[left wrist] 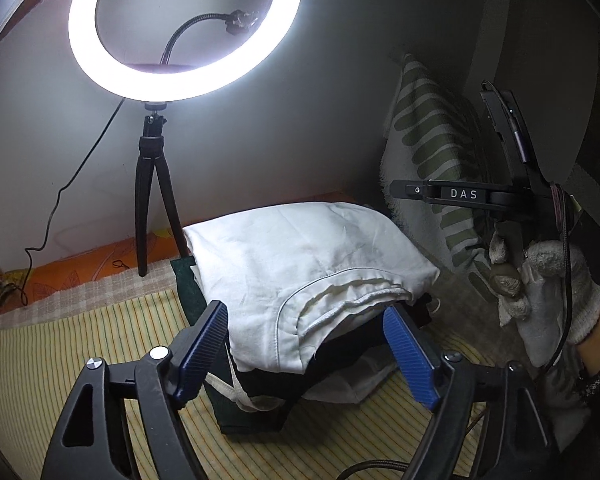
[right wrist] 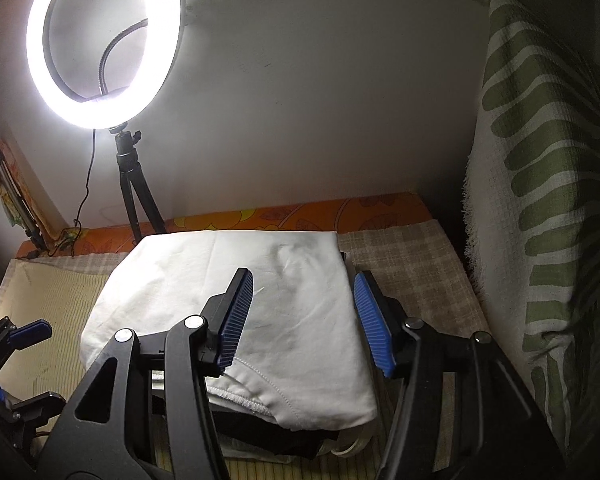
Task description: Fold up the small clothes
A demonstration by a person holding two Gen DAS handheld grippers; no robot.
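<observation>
**Folded white garment tops the stack, both grippers spread**

Your left gripper (left wrist: 304, 348) and right gripper (right wrist: 304, 320) hover over the near edge of the white garment (left wrist: 300, 256), jaws parted, pinching nothing. It lies folded on darker clothes, in front of the ring light (right wrist: 103, 40), long axis running away from you; the right gripper looks nearer.

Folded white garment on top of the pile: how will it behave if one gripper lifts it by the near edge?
The white garment is probably floppy: creased thin cloth, so its fold would likely fall open. Likely light. It may drag over the dark clothes beneath rather than slide cleanly.
</observation>
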